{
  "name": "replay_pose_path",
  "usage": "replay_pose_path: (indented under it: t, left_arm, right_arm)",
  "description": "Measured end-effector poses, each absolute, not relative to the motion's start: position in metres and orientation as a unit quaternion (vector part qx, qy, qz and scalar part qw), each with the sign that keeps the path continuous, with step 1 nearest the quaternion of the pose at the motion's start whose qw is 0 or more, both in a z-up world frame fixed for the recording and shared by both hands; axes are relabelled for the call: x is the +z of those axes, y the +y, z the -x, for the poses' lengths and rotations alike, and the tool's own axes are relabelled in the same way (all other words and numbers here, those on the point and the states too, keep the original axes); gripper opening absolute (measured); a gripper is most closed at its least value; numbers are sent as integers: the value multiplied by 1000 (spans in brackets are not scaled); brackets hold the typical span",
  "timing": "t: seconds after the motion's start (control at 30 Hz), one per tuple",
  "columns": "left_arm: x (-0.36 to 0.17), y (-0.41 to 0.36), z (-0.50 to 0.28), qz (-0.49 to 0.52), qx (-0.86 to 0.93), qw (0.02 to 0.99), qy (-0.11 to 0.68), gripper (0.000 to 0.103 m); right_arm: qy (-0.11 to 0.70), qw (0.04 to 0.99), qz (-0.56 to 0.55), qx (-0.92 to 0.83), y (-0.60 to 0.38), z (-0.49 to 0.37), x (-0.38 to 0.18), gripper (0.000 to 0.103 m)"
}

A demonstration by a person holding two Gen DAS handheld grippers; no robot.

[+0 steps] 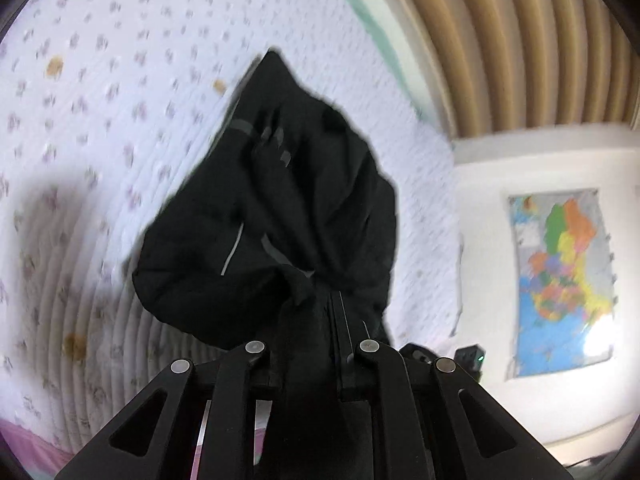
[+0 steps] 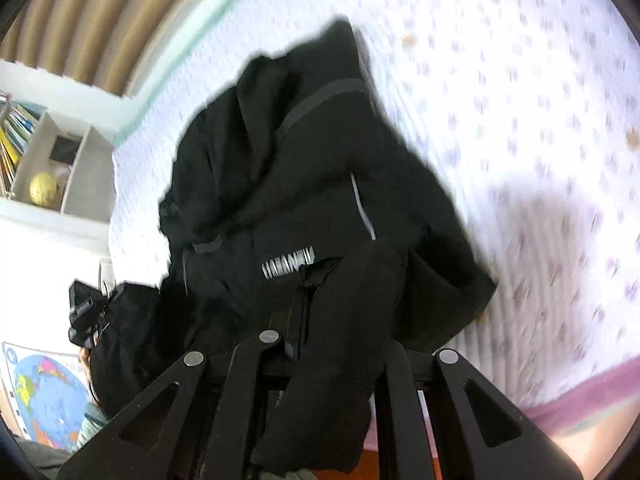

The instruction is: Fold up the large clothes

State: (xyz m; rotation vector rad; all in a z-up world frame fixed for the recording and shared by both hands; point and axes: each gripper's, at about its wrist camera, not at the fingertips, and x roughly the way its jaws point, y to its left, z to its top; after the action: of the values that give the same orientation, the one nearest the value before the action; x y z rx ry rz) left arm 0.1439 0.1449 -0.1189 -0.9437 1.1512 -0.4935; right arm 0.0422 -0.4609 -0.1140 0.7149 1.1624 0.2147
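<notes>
From the left wrist view, the left claw (image 1: 316,308) is pinched together on a gathered bunch of a black jacket (image 1: 272,208), which hangs ahead of the claw over a quilted bed cover (image 1: 120,80) with small purple flowers. The cloth bunches into a tight neck right at the fingertips, then balloons out beyond them, so I'd judge it soft, limp and fairly bulky: it will sag and swing rather than hold a shape. The smooth dark fabric looks as if it could slide through a light pinch. A better hold, I think, would be on a seam or hem, such as the grey taped strips beyond the claw, not on a loose wad. The fingertips themselves are buried in the black cloth and hard to separate from it. Off to the right of the claw a coloured map (image 1: 564,276) hangs on the wall. Everything is smeared with blur.

From the right wrist view, the right claw (image 2: 332,344) is likewise closed on the jacket (image 2: 288,168), with a thick fold draped between and over its fingers and hanging down towards the camera. A white printed label (image 2: 288,268) and a zip line sit just ahead of the claw. I cannot make out which part is sleeve, hood or body, and the far edge merges into shadow on the bed cover (image 2: 520,100). To the left of the claw are a shelf (image 2: 60,168) with books and a yellowish ball, and part of the other tool, dark and unclear.
</notes>
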Motion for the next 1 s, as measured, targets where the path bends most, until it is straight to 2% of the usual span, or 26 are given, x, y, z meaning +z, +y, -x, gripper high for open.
replay_pose_path:
  t: [0.1, 0.27, 0.43, 0.53, 0.67, 0.8, 1.0]
  left_arm:
    - [-97, 162, -146, 468, -245, 703, 476, 15]
    - [-58, 160, -165, 463, -259, 723, 442, 15]
    - [-54, 156, -204, 477, -227, 732, 431, 15]
    - [-70, 162, -230, 511, -194, 715, 436, 15]
    - [-84, 157, -268, 468, -130, 738, 469, 15]
    - [-108, 154, -306, 471, -105, 729, 486, 15]
    - [-153, 150, -349, 477, -72, 708, 516, 15]
  right_arm:
    - [499, 785, -353, 100, -482, -48, -86, 14]
    - [444, 814, -359, 105, -497, -68, -38, 14]
    - [426, 824, -362, 92, -499, -122, -14, 15]
    - [425, 816, -384, 78, -501, -159, -20, 17]
    - [439, 808, -391, 34, -505, -201, -44, 18]
    - [453, 788, -417, 15, -514, -236, -73, 18]
    - [504, 765, -400, -15, -514, -295, -121, 18]
